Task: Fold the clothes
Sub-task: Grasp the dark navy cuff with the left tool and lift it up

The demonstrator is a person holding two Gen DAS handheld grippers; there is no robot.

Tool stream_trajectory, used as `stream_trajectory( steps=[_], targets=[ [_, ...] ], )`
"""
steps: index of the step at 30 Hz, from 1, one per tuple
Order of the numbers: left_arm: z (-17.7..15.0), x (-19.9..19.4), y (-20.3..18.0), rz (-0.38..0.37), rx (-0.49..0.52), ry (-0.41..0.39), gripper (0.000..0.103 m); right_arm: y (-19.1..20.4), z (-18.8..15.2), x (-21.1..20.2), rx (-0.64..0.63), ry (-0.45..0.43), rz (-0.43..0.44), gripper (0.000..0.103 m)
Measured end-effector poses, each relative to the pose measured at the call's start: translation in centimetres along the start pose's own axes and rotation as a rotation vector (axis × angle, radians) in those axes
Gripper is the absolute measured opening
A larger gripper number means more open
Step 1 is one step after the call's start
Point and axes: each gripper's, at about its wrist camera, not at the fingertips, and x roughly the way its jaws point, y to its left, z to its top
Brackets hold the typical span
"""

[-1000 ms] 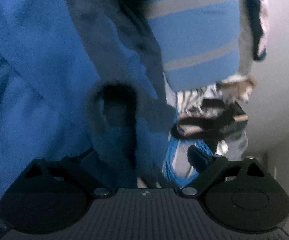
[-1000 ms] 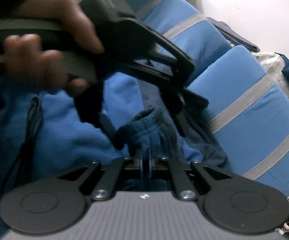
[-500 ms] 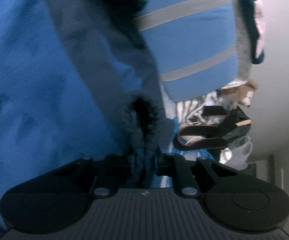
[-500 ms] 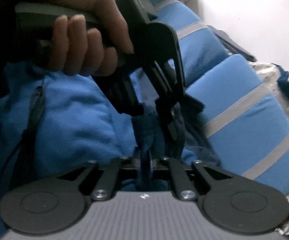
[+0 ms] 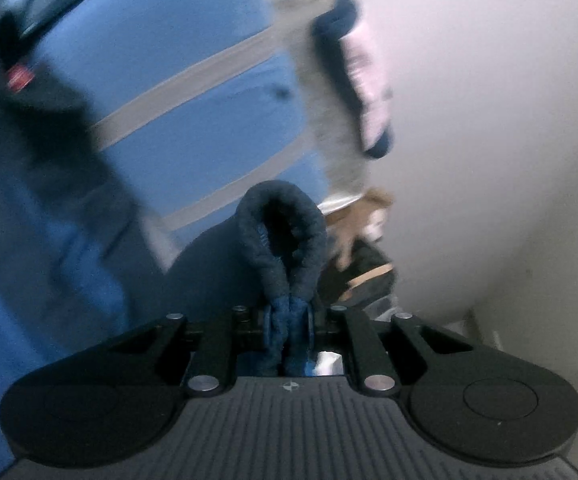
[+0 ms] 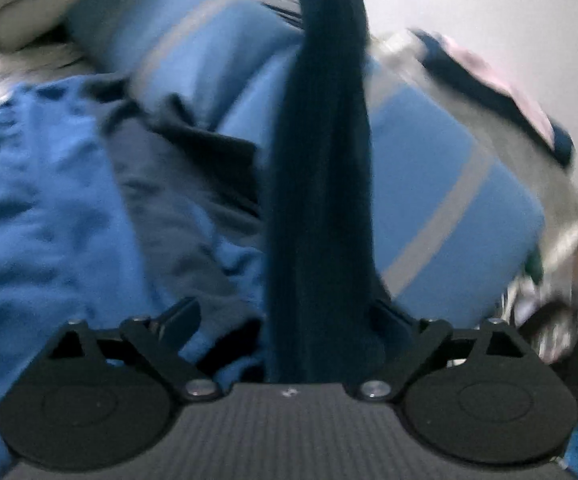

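Pinching a bunched fold of the dark blue fleece garment (image 5: 281, 232), our left gripper (image 5: 288, 322) has its jaws pressed together on the fabric. Our right gripper (image 6: 285, 320) has just been opening; its jaws now stand spread wide, and a dark column of the same garment hangs between them without being pressed. Beyond lie the blue blanket (image 6: 37, 200) on the bed and the striped blue pillows (image 6: 449, 184).

We judge the risk to be that a single small pinch carries the whole hanging weight: the fleece could slip out, or the loose part could twist before we regrip it.

A small red label (image 5: 19, 76) shows on dark cloth at left; its writing is too blurred to read.
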Motion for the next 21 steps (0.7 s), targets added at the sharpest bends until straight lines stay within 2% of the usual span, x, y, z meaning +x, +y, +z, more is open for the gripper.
stream_trajectory(
  steps=[4, 9, 15, 18, 21],
  targets=[
    [2.3, -1.3, -4.1, -0.067, 0.039, -0.070, 0.015, -3.0, -0.8, 1.8, 0.168, 0.073, 0.026, 0.100],
    [4.6, -3.2, -7.5, -0.119, 0.057, -0.153, 0.015, -3.8, -2.3, 2.9, 0.208, 0.131, 0.121, 0.101],
    [6.4, -4.6, -9.1, -0.146, 0.036, -0.233, 0.015, -2.4, -2.7, 3.7, 0.186, 0.112, 0.154, 0.101],
    [7.3, -5.1, -9.6, -0.148, 0.030, -0.266, 0.015, -2.0, -2.7, 4.5, 0.194, 0.090, 0.123, 0.101],
    [7.9, -5.3, -9.8, -0.147, 0.022, -0.290, 0.015, -2.9, -2.4, 5.0, 0.279, 0.067, 0.113, 0.101]
  ],
)
